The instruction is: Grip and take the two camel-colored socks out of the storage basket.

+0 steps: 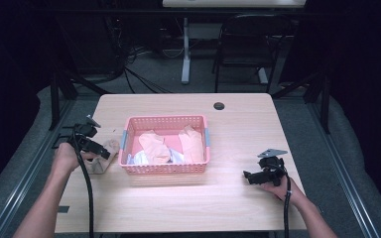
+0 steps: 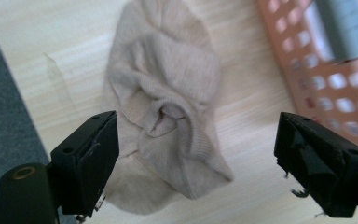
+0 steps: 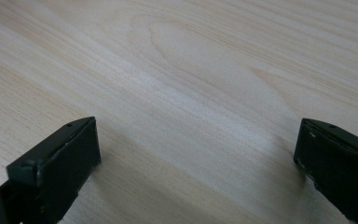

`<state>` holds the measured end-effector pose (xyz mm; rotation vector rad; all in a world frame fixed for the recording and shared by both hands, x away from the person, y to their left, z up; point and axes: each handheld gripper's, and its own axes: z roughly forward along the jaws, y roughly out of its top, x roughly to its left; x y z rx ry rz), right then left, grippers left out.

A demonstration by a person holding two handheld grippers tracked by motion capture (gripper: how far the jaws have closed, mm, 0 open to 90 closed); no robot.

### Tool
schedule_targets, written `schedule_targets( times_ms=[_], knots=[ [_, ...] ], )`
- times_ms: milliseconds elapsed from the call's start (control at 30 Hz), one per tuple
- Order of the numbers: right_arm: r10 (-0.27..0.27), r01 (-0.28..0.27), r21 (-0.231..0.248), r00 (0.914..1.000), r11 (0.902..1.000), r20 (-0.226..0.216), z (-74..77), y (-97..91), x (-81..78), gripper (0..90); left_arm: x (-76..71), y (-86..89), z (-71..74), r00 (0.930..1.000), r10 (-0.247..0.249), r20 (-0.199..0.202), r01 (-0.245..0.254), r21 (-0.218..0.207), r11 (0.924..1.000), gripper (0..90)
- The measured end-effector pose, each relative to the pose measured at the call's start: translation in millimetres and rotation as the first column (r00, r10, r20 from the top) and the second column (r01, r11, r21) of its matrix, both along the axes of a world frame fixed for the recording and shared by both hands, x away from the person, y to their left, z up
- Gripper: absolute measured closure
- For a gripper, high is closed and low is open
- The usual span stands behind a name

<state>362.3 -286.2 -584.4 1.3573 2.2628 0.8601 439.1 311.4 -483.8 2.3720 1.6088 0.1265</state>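
A person sits at a pale wooden worktop (image 1: 238,124), holding a two-jaw gripper in each hand. The left gripper (image 1: 105,153) hangs near the worktop's left edge, directly over a crumpled beige sock (image 2: 168,116) that lies flat on the wood just beside the left wall of a pink plastic basket (image 1: 166,169). In the left gripper view the two black jaws stand wide apart, one on either side of the sock, with no pad pressing the cloth — released, not grasping. The basket sits at the middle of the worktop and holds several peach-coloured socks (image 1: 155,146) with some pale blue cloth among them. The right gripper (image 1: 248,176) rests low near the right edge, well apart from the basket, its jaws likewise spread with only bare wood between them. The step in hand looks like the approach to picking up the beige sock. The next move probably calls for lowering the left gripper until its jaws straddle the bunched middle fold, then closing firmly — loose knit can slip from a shallow pinch.
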Motion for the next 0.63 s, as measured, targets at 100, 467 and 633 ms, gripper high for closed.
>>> schedule_targets(
  times_ms=[100, 467, 633],
  knots=[
    [0.000, 0.000, 0.000, 1.0000, 1.0000, 0.000, 0.0, 0.0, 0.0, 0.0, -0.8, -1.1, 13.9, 0.9997, 0.002, 0.025, -0.002, 0.010, 1.0000, 5.2],
    [0.000, 0.000, 0.000, 1.0000, 1.0000, 0.000, 0.0, 0.0, 0.0, 0.0, -0.6, 2.1, 46.0, 0.9981, -0.006, 0.061, 0.004, 0.031, 0.9995, 0.0],
    [0.000, 0.000, 0.001, 1.0000, 1.0000, 0.001, -0.1, 0.0, 0.1, 0.0, 0.5, 2.8, 42.8, 0.9986, 0.001, 0.052, -0.002, 0.022, 0.9998, 0.1]
  ],
)
